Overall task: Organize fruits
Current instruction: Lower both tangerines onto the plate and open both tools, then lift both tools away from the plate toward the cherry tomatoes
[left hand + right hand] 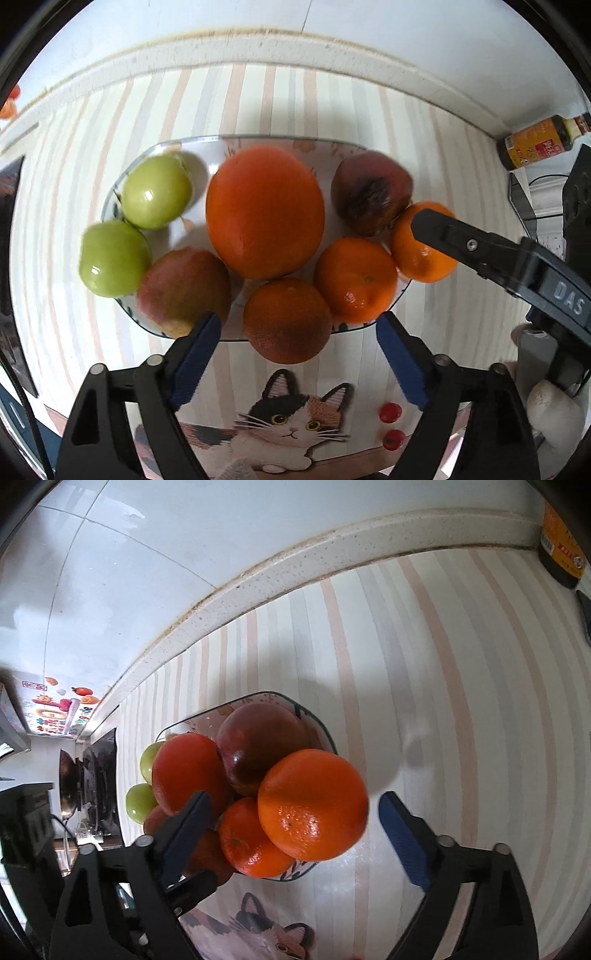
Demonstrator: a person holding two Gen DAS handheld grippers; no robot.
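Fruits fill the plate (125, 177) on the striped desk (74, 147), and the move turns on the small orange (312, 805) at the plate's right rim. It lies just ahead of the right gripper (295, 821), between its blue pads, with the jaws apart and nothing held. The left gripper (297, 338), jaws also apart and empty, faces a darker orange (288, 319) at the near rim, so either could close, the right seeming better lined up.
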